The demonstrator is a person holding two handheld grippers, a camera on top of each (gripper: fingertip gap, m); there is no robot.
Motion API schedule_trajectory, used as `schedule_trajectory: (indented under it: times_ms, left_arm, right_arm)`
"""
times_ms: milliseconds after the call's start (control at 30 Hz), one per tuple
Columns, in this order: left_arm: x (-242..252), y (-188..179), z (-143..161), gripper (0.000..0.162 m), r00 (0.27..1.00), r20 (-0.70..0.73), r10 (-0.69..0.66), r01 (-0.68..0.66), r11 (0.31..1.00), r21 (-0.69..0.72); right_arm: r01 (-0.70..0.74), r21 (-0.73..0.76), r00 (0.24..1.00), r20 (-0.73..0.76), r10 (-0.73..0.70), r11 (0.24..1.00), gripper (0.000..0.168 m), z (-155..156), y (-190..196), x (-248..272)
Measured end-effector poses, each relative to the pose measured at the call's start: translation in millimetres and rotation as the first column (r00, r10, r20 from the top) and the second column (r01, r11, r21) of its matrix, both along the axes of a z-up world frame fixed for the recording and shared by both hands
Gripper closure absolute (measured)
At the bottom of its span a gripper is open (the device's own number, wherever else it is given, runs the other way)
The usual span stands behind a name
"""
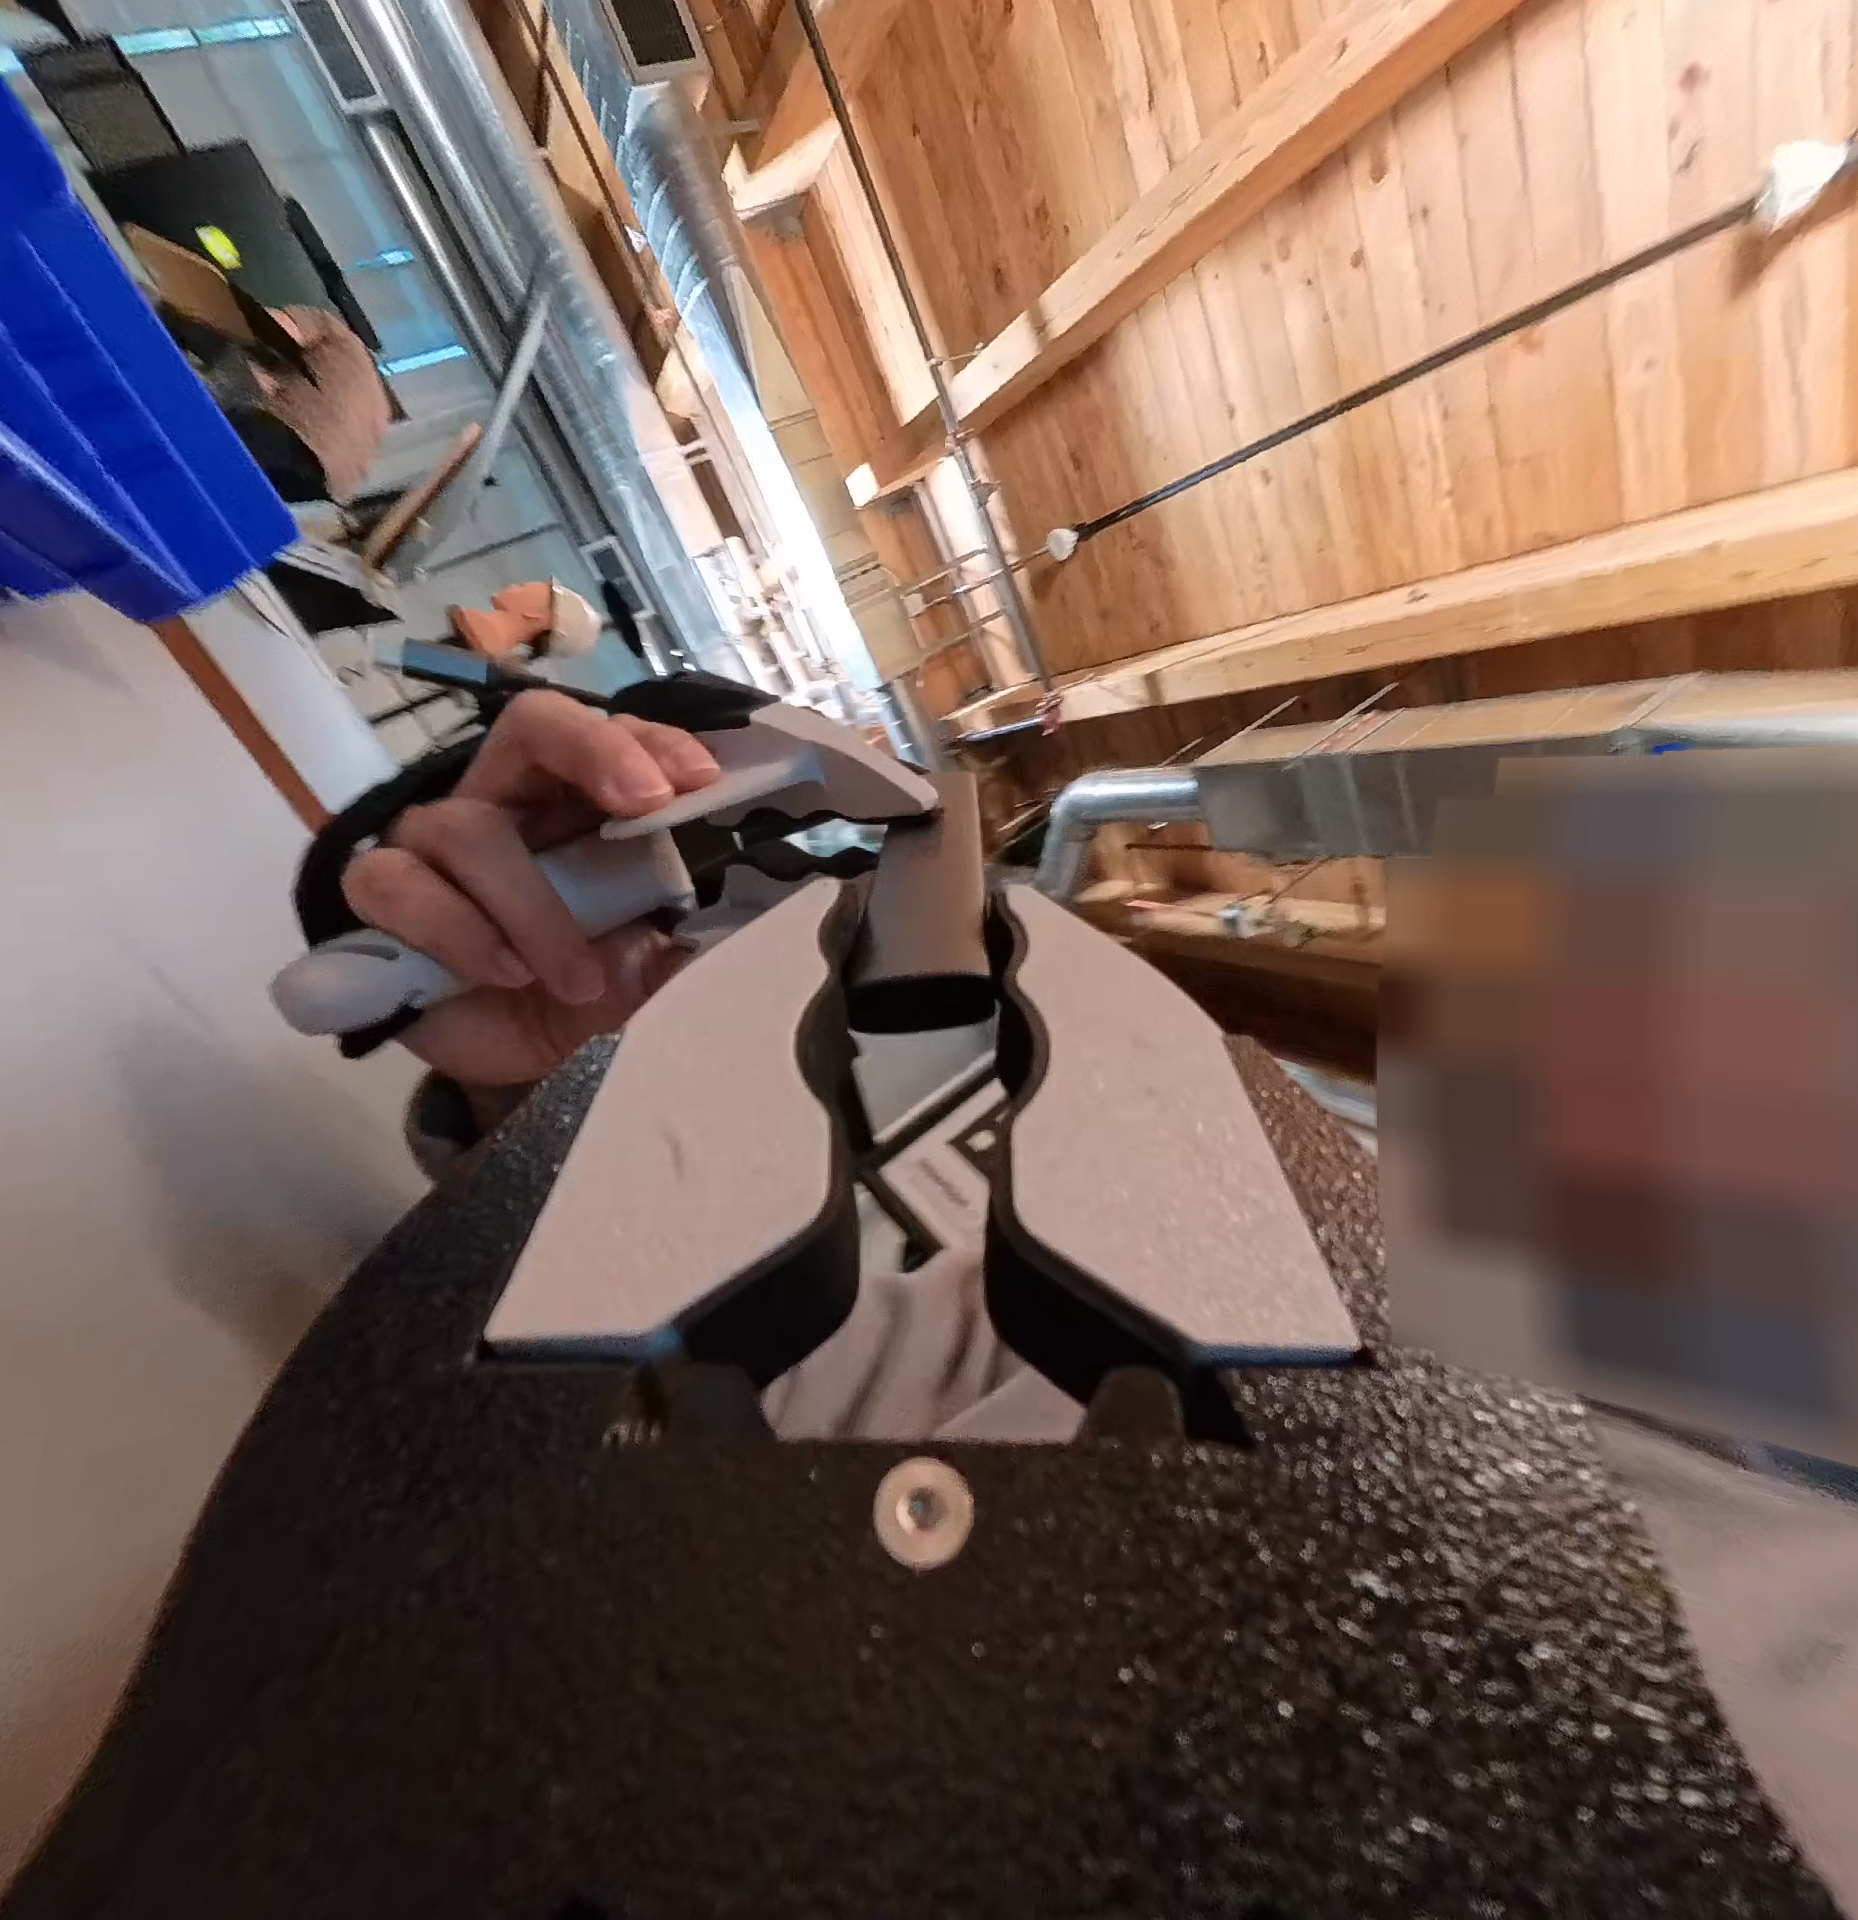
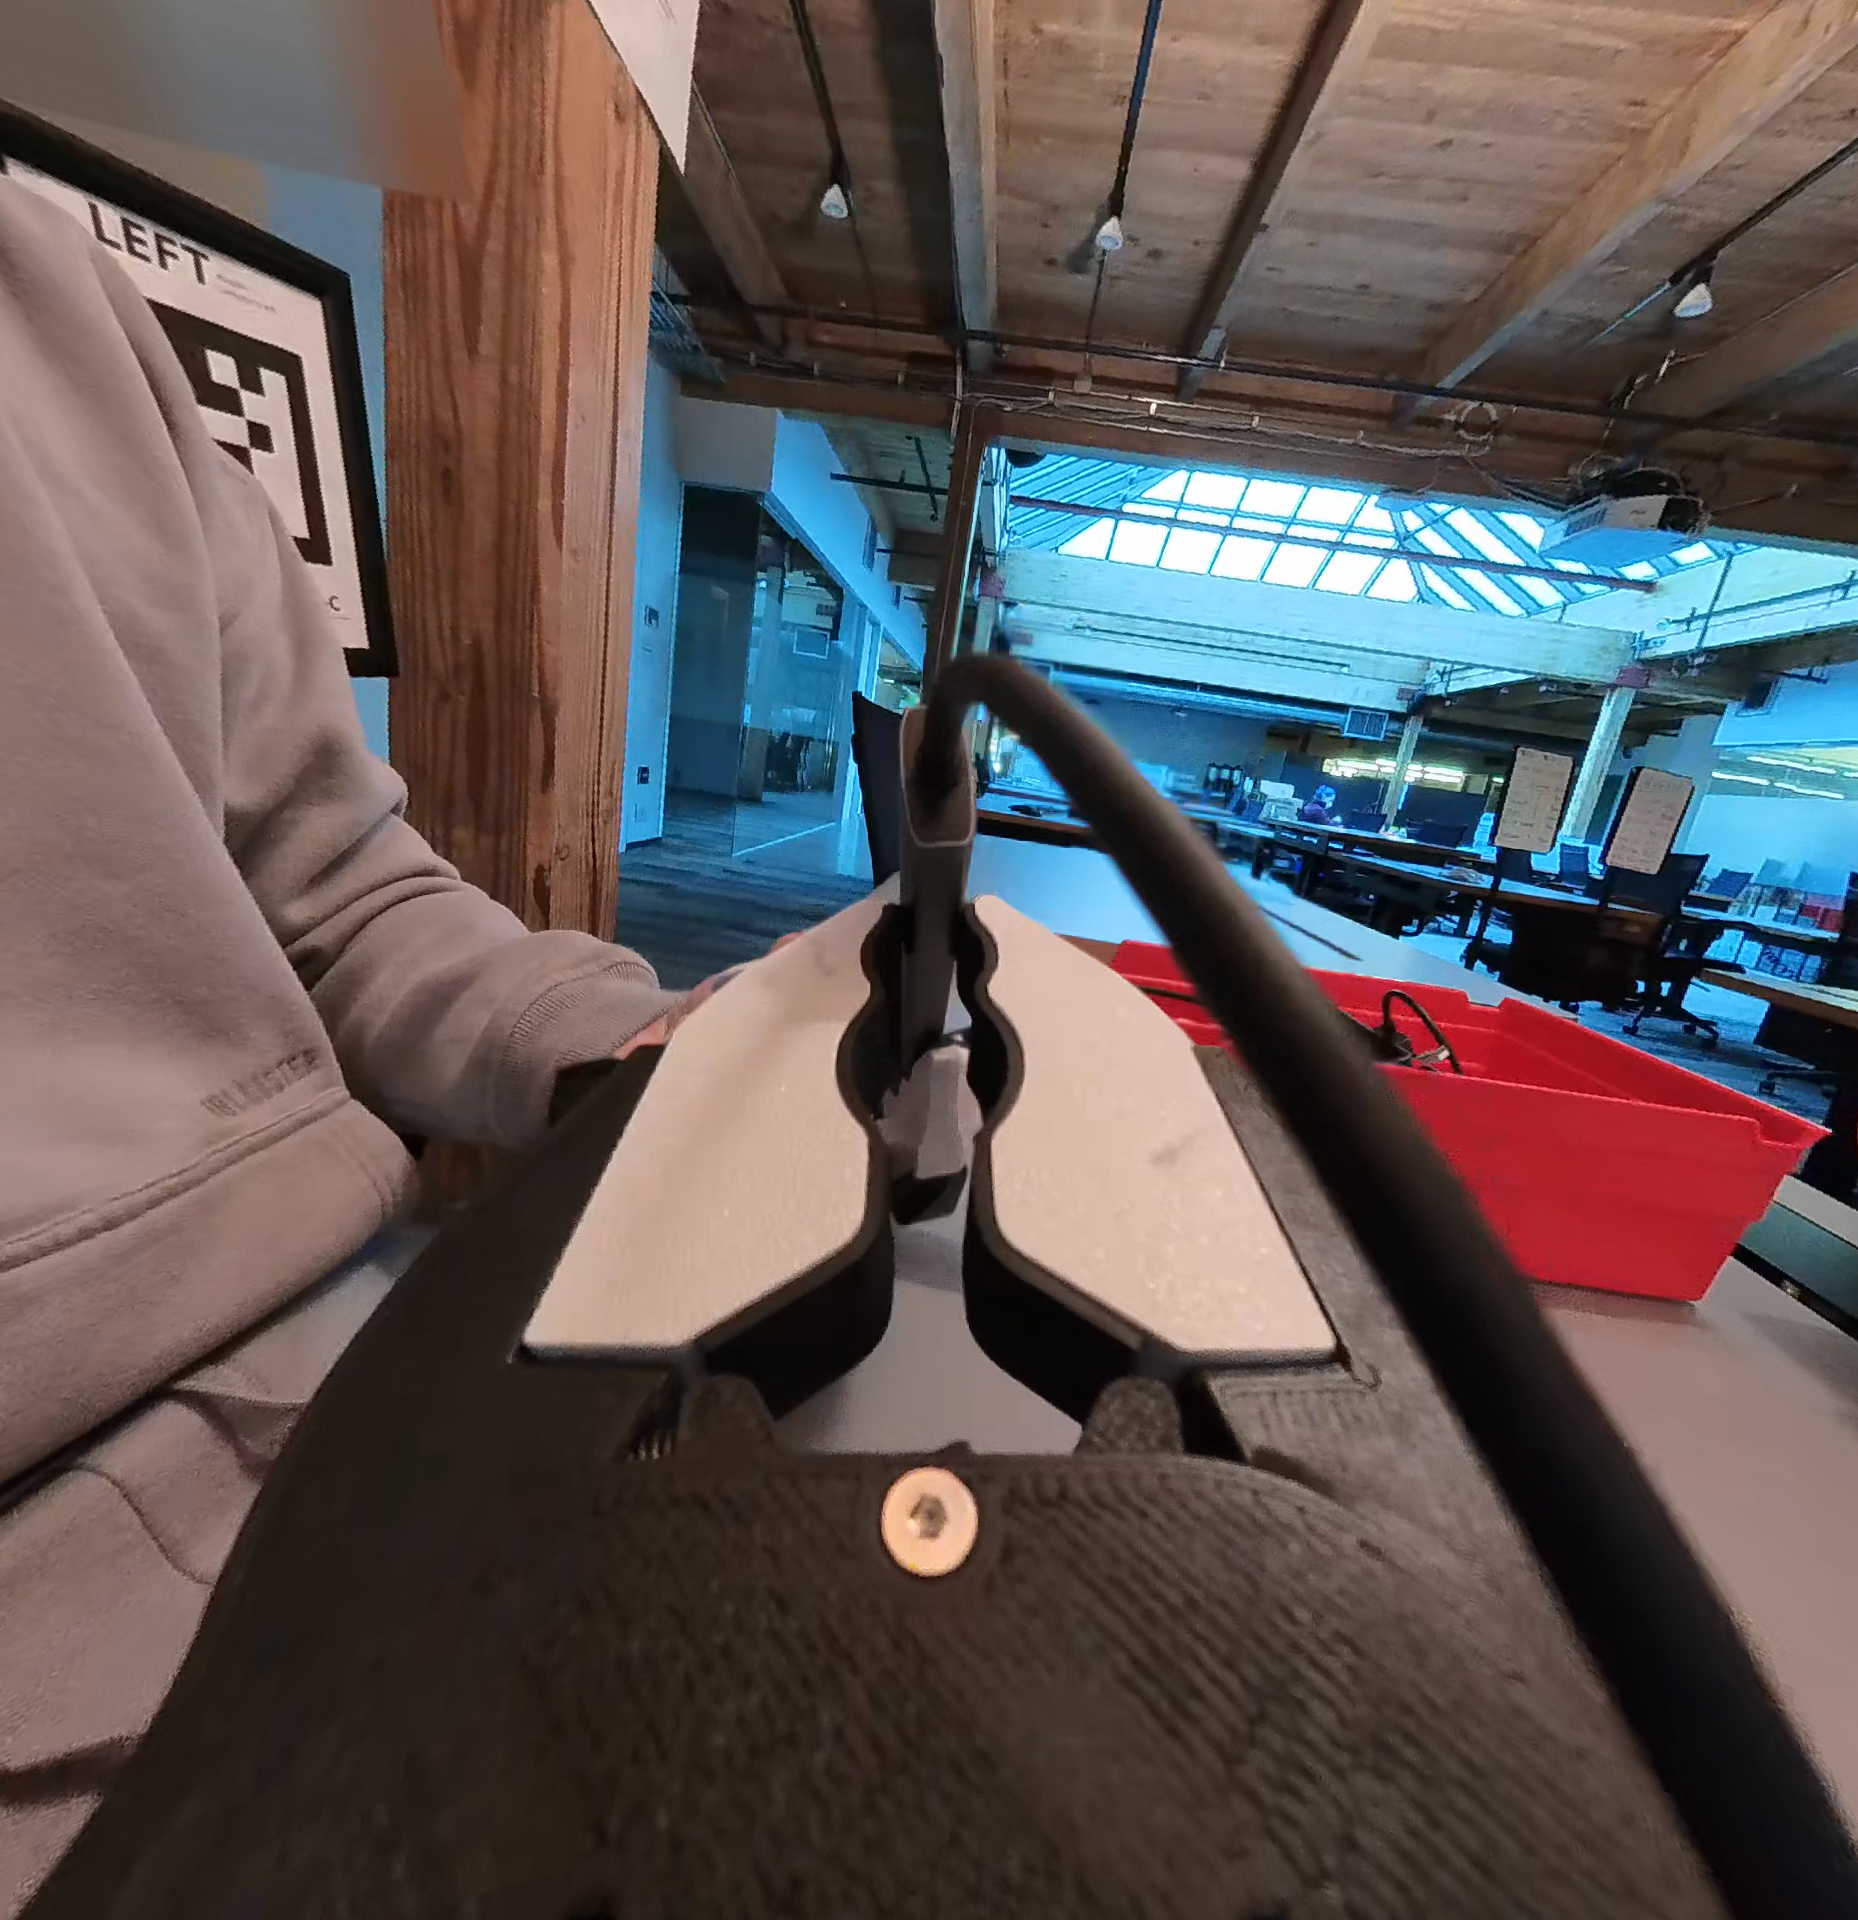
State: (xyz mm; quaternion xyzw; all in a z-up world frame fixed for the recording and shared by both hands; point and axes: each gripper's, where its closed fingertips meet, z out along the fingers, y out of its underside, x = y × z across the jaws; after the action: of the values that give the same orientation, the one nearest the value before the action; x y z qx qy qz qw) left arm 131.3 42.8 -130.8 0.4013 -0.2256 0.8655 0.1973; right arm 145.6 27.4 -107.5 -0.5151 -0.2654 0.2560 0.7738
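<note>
My left gripper (image 1: 920,904) points up toward a wooden ceiling. Its jaws are closed on a flat grey strip (image 1: 920,925) with a black band around it. A hand (image 1: 509,883) holds my right gripper (image 1: 904,821) just beyond, with its tips at the strip's far end. In the right wrist view, my right gripper (image 2: 930,925) is shut on a thin dark cable connector (image 2: 930,966). The connector has a grey plug housing (image 2: 937,800) above it. A thick black cable (image 2: 1268,987) arcs from the plug over the right finger and down to the lower right.
A blue bin (image 1: 83,364) is close on the left. A red bin (image 2: 1590,1132) with a cable in it sits on the grey table (image 2: 1714,1455). A person's grey sleeve (image 2: 177,831), a wooden post (image 2: 520,468) and a framed marker card (image 2: 281,416) are at the left. Left and right tips are no more than a few centimetres apart.
</note>
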Motion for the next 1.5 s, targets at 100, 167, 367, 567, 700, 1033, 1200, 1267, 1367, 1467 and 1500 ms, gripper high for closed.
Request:
schedule_trajectory:
  times_ms: [100,167,367,567,700,1033,1200,1267,1367,1467,1500]
  left_arm:
    - [2,4,1,0.139,0.993,0.043,0.106,-0.112,0.978,0.178]
    - [5,13,0,0.139,0.976,0.074,0.206,-0.219,0.921,0.322]
    - [-5,52,23,0.138,0.811,0.484,0.331,-0.585,0.412,0.699]
    - [-16,67,16,0.139,0.787,0.603,0.127,-0.614,0.076,0.785]
    - [-17,63,18,0.139,0.778,0.621,0.101,-0.629,0.142,0.765]
    - [-18,40,11,0.139,0.760,0.650,-0.023,-0.625,0.246,0.740]
    - [-16,30,9,0.139,0.759,0.644,-0.091,-0.614,0.229,0.755]
    - [-14,27,8,0.138,0.763,0.637,-0.111,-0.607,0.218,0.765]
    - [-11,27,9,0.139,0.762,0.638,-0.110,-0.607,0.222,0.763]
    - [-10,31,12,0.139,0.759,0.645,-0.088,-0.611,0.249,0.752]
    - [-10,32,12,0.138,0.759,0.647,-0.081,-0.611,0.255,0.749]
  right_arm:
    - [0.037,-0.034,0.999,-0.030,-0.038,0.999,0.155,-4,4,6]
    - [0.110,-0.113,0.991,-0.065,-0.118,0.987,0.146,-11,14,17]
    - [-0.225,-0.583,0.973,-0.182,0.145,0.781,0.105,-55,6,-9]
    - [-0.051,-0.298,0.995,0.066,0.074,0.953,0.120,14,-16,-17]
    - [0.319,-0.151,0.944,0.138,-0.299,0.936,0.113,22,10,19]
    - [0.344,-0.208,0.919,0.277,-0.282,0.916,0.119,-9,21,14]
    - [0.327,-0.294,0.897,0.395,-0.198,0.898,0.118,-25,20,2]
    - [0.338,-0.310,0.884,0.428,-0.187,0.889,0.120,-37,22,3]
    - [0.346,-0.310,0.888,0.411,-0.204,0.886,0.129,-39,25,7]
    - [0.344,-0.285,0.891,0.401,-0.215,0.894,0.137,-39,25,9]
    - [0.347,-0.282,0.888,0.405,-0.217,0.895,0.140,-40,25,10]
